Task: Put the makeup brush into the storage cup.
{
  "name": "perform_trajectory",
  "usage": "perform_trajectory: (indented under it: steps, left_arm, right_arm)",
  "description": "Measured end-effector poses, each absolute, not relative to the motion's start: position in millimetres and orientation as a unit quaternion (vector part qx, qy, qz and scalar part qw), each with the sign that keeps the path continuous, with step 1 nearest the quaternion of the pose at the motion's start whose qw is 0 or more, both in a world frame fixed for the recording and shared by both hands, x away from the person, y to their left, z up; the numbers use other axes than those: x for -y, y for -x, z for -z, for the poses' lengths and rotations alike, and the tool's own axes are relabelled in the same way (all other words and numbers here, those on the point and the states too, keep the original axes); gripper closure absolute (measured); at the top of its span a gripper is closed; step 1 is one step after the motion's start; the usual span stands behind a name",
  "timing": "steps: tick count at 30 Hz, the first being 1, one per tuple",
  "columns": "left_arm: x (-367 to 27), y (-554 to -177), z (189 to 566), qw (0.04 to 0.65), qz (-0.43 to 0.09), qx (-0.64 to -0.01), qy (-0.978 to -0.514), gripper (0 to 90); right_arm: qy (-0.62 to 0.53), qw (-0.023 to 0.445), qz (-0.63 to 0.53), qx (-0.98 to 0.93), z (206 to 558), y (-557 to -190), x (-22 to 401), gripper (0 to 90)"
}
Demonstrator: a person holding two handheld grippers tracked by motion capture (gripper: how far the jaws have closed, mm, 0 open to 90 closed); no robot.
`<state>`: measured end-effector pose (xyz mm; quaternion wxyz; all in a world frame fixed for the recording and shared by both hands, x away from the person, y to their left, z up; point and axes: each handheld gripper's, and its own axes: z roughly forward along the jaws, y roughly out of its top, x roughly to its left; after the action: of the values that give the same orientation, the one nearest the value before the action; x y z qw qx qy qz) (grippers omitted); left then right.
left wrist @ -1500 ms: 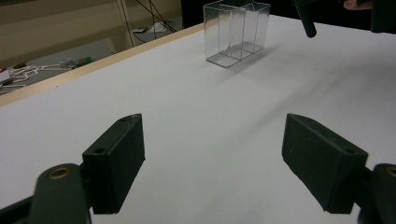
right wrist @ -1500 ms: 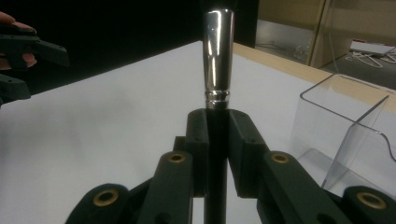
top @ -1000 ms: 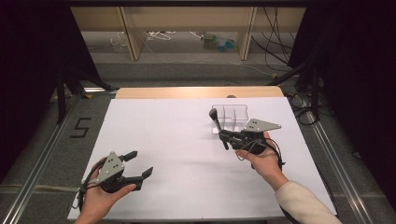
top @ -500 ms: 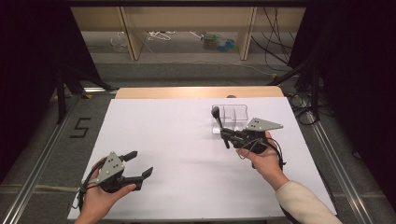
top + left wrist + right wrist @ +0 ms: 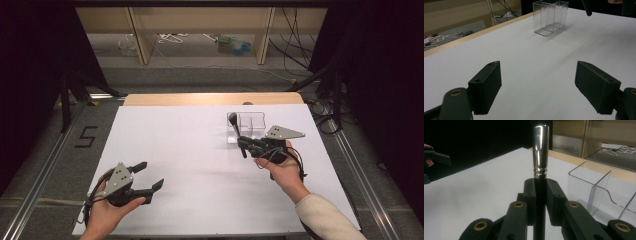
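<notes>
Here, the right gripper (image 5: pixel 540 187), seen in its own view, has its jaws pinched on a slim dark rod with a polished metal ferrule (image 5: pixel 540 150) rising above them; the top of this item is cut off by the frame edge, so what it carries there cannot be told from that view. The high view adds that the same item, a brush-like tool (image 5: pixel 235 130), ends in a dark rounded head standing at about 11 o'clock from the right hand (image 5: pixel 280 167), just beside the clear divided box (image 5: pixel 248 124); whether head and box touch is hard to make out. The box sits on the white table (image 5: pixel 200 150) at roughly 1 o'clock from the table's centre, near the far edge; the right gripper view shows its curved transparent partitions at 3 o'clock, cut off at the right. The left gripper (image 5: pixel 537 82) has its jaws spread wide with bare table between them; its view shows the box at 12 o'clock, well apart, and a dark tip of the tool at the top edge. In the high view the left hand (image 5: pixel 112 200) holds its gripper low at 7 o'clock, palm up, jaws pointing toward 2 o'clock. The right forearm, in a pale sleeve (image 5: pixel 325 217), enters from 5 o'clock.
</notes>
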<state>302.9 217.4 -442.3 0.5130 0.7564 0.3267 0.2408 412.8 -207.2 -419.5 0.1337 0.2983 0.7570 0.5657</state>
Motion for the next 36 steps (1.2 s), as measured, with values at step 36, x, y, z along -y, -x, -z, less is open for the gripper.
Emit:
perform_trajectory:
  steps: [36]
  left_arm:
    - [-218.0, -303.3, 441.9, 0.522, -0.242, -0.326, -0.75, 21.4]
  right_arm:
    - [-0.314, 0.141, -0.572, -0.744, 416.3, -415.1, 215.0, 79.6]
